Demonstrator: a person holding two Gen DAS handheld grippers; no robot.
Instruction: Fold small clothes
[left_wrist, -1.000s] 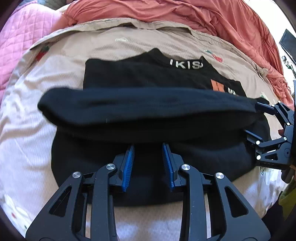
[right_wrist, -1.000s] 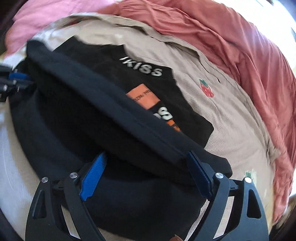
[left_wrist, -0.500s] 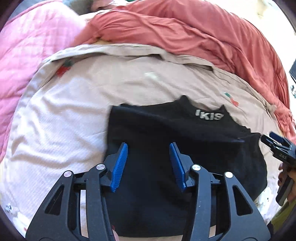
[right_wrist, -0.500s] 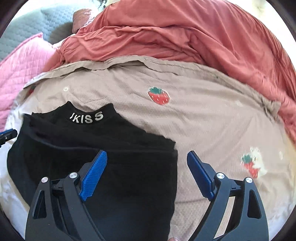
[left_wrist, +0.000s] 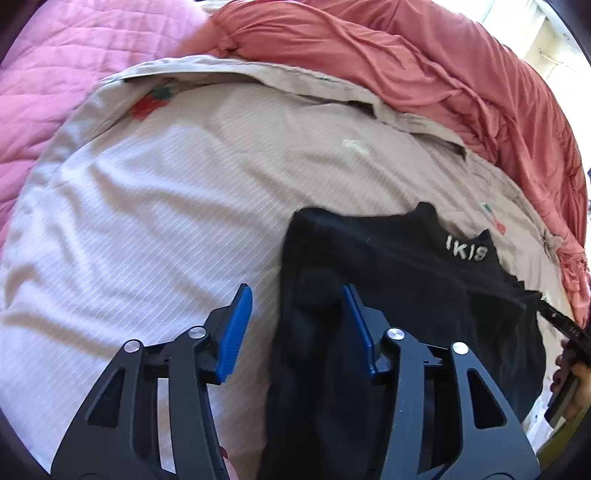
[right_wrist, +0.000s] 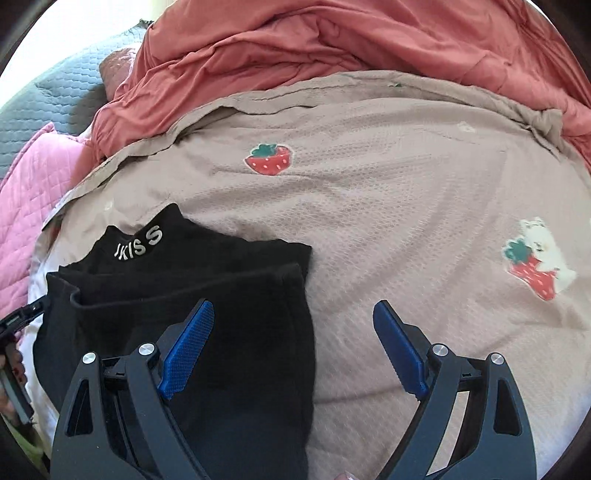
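Black top (right_wrist: 207, 295), lying folded on the beige bedspread (right_wrist: 406, 229) toward the near edge of the bed. The lower half is doubled up over the body, its hem running as a raised seam below the stand-up collar, which carries white embroidered lettering (right_wrist: 138, 245). The outline is a rough rectangle with one straight side edge; the opposite side bulges and looks less tidy. As a judgement, at least one fold is laid, and what is left is probably a further fold to make the bundle compact, or a squaring-up of the loose side.

The fabric is a matte, soft knit, thick enough to hold a rounded crease. The bedspread beneath is a finely textured weave with appliquéd strawberries (right_wrist: 269, 160). Beyond its far edge lies a crumpled coral duvet (right_wrist: 332, 48), with a pink quilted blanket (left_wrist: 74, 66) at the far left corner.

The left hand-held gripper (left_wrist: 299, 328) hangs above the garment's straight edge, one blue ribbed pad over black cloth and the other over bedspread; its jaws are opening and hold nothing. The right hand-held gripper (right_wrist: 295, 350) stands with its jaws spread wide across the garment's other edge and is closing slightly; no cloth is pinched between its pads.
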